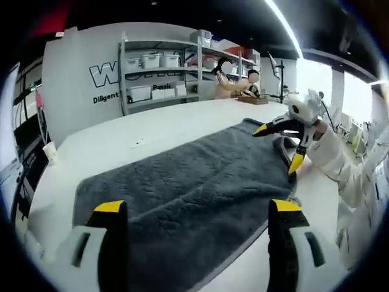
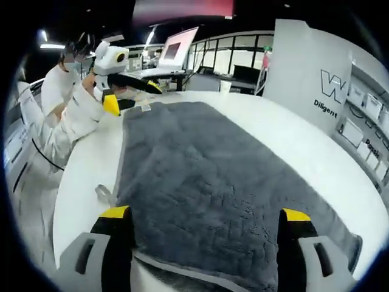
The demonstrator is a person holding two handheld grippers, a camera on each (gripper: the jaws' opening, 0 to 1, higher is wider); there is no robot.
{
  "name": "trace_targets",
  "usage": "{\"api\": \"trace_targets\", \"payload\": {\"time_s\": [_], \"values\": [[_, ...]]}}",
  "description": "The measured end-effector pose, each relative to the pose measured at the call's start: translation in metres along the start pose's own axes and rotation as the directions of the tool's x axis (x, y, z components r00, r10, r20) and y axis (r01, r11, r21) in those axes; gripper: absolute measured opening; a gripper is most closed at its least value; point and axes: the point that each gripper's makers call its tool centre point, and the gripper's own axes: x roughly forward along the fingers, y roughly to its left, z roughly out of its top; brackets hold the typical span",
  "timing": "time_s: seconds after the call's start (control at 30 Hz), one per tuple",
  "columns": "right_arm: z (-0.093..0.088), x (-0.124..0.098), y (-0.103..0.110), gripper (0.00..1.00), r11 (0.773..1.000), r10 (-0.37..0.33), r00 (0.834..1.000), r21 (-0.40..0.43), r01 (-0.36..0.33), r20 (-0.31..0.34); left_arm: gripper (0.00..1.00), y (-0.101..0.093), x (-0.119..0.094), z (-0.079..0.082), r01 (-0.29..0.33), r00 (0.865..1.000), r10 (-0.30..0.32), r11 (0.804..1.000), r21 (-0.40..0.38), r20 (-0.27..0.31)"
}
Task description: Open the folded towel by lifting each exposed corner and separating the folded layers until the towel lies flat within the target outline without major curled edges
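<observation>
A dark grey towel [image 1: 182, 182] lies spread along the white table [image 1: 121, 140], and its far right end is slightly bunched. My left gripper [image 1: 197, 210] hovers open over the towel's near edge, with nothing between its yellow-tipped jaws. In the left gripper view my right gripper [image 1: 278, 147] stands open at the towel's far end, held by a person's white sleeve [image 1: 340, 164]. The right gripper view looks down the same towel [image 2: 206, 176] from the other end. There my right gripper [image 2: 205, 214] is open above the towel's edge. My left gripper [image 2: 133, 96] is open at the far corner.
Metal shelves with white bins [image 1: 158, 67] stand behind the table, beside a white panel with lettering [image 1: 103, 76]. A person [image 1: 234, 82] sits at a far desk. A small cup [image 1: 50, 151] stands near the table's left edge. A monitor [image 2: 176, 45] is behind.
</observation>
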Motion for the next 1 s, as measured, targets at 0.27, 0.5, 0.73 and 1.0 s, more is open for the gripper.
{"api": "trace_targets", "payload": {"time_s": [0.27, 0.5, 0.73, 1.0], "values": [[-0.001, 0.0, -0.003, 0.99, 1.0, -0.006, 1.0, 0.013, 0.006, 0.001, 0.82, -0.016, -0.014, -0.021, -0.043, 0.998, 0.046, 0.997, 0.057, -0.04], [0.001, -0.001, -0.001, 0.99, 1.0, -0.004, 1.0, 0.001, 0.004, 0.003, 0.64, -0.033, -0.015, -0.036, -0.022, 0.999, 0.024, 0.998, 0.057, -0.041], [0.004, -0.001, 0.003, 0.99, 1.0, 0.008, 1.0, -0.012, -0.007, 0.011, 0.36, -0.046, -0.003, -0.049, 0.03, 0.998, -0.028, 0.999, 0.04, -0.059], [0.005, -0.005, 0.001, 0.99, 1.0, 0.004, 1.0, -0.007, -0.004, 0.022, 0.19, -0.046, 0.009, -0.059, 0.032, 0.996, -0.03, 0.999, 0.029, -0.083]]}}
